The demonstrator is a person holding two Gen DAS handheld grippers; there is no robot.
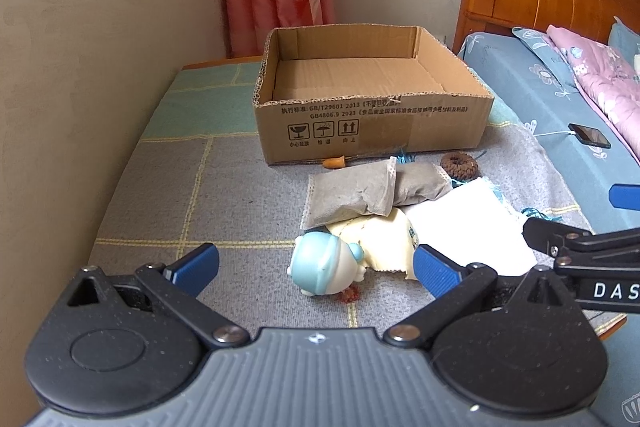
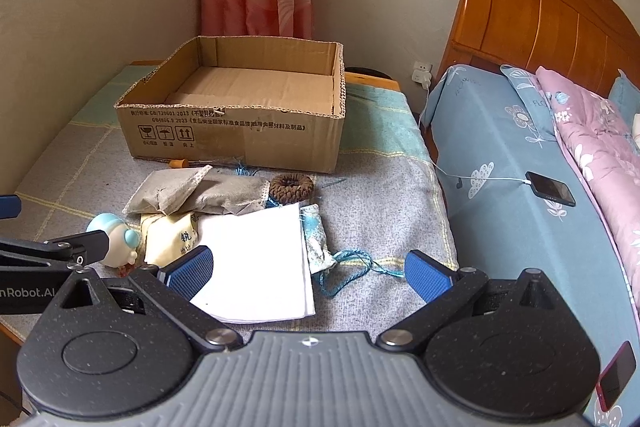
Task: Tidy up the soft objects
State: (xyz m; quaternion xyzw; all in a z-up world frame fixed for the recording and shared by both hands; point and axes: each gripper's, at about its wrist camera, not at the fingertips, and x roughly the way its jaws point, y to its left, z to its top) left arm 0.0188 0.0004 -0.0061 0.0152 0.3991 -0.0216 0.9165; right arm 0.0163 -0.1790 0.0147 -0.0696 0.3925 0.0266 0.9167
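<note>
A pile of soft things lies on the grey cloth-covered table in front of an open cardboard box [image 1: 372,123] [image 2: 236,131]. Two grey sachets [image 1: 348,195] [image 2: 172,191] overlap, with a brown knitted ring [image 1: 458,165] [image 2: 291,187] beside them. A white cloth pouch [image 1: 460,223] [image 2: 260,259] covers a cream cloth [image 1: 380,243] [image 2: 170,235]. A blue-and-white squishy figure [image 1: 324,263] [image 2: 116,239] lies nearest. A floral pouch with a blue cord [image 2: 318,239] sits on the right. My left gripper [image 1: 316,269] is open around the figure. My right gripper [image 2: 308,275] hangs open over the white pouch.
A small orange-handled tool [image 1: 335,161] [image 2: 178,163] lies against the box front. A bed with blue sheet [image 2: 520,187], pink quilt and wooden headboard stands to the right, with a charging phone [image 2: 550,188] on it. A wall is on the left, a curtain behind.
</note>
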